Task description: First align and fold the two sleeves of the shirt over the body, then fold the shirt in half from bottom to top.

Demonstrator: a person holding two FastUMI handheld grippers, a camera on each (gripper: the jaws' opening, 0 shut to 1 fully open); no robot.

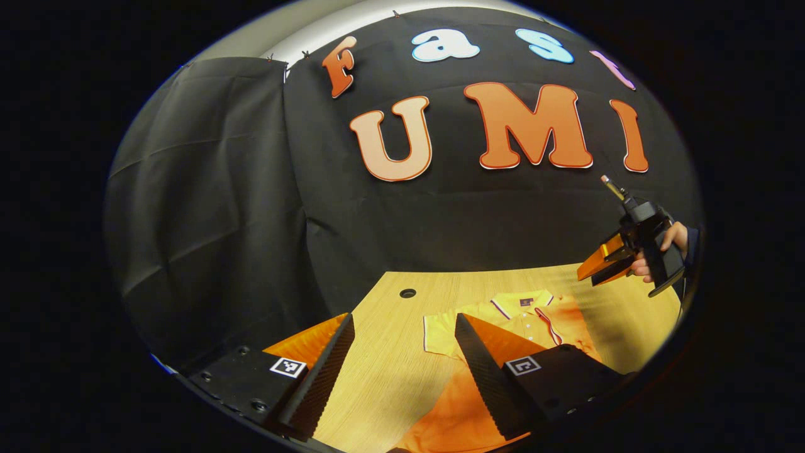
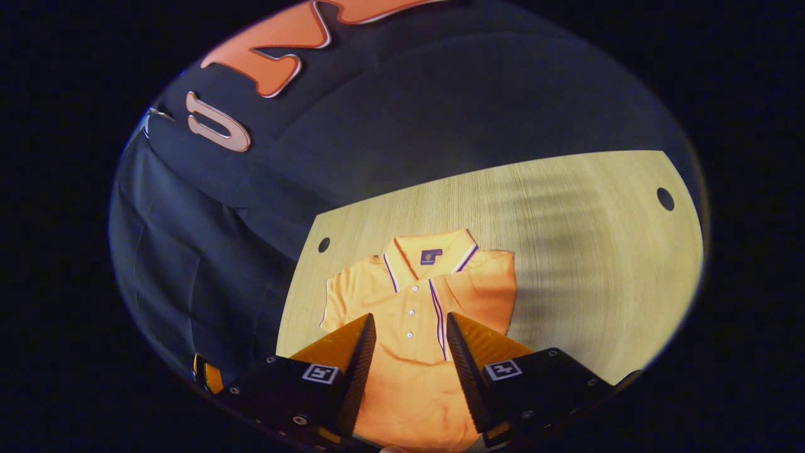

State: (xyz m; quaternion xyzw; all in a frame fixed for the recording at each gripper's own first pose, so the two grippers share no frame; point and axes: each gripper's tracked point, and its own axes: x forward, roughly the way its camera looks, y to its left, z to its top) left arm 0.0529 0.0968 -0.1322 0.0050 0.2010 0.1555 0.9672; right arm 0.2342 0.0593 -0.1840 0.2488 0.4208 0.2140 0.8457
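Observation:
An orange polo shirt (image 2: 412, 296) with striped collar and placket lies flat, collar away from me, on the wooden table (image 2: 597, 251). In the right gripper view its right-hand sleeve (image 2: 487, 283) is folded over the body, while the left-hand sleeve (image 2: 339, 299) lies spread out. My right gripper (image 2: 410, 318) hovers open above the chest with nothing between its fingers. In the left gripper view the shirt (image 1: 566, 321) lies to the right. My left gripper (image 1: 404, 321) is open over bare table beside it. The right gripper (image 1: 604, 264), held by a hand (image 1: 670, 239), hangs in the air at far right.
The table (image 1: 390, 377) has a round cable hole (image 1: 407, 293) near the back edge; two such holes (image 2: 324, 244) (image 2: 665, 199) appear in the right gripper view. Black cloth walls close the back and left sides. Bare wood stretches right of the shirt.

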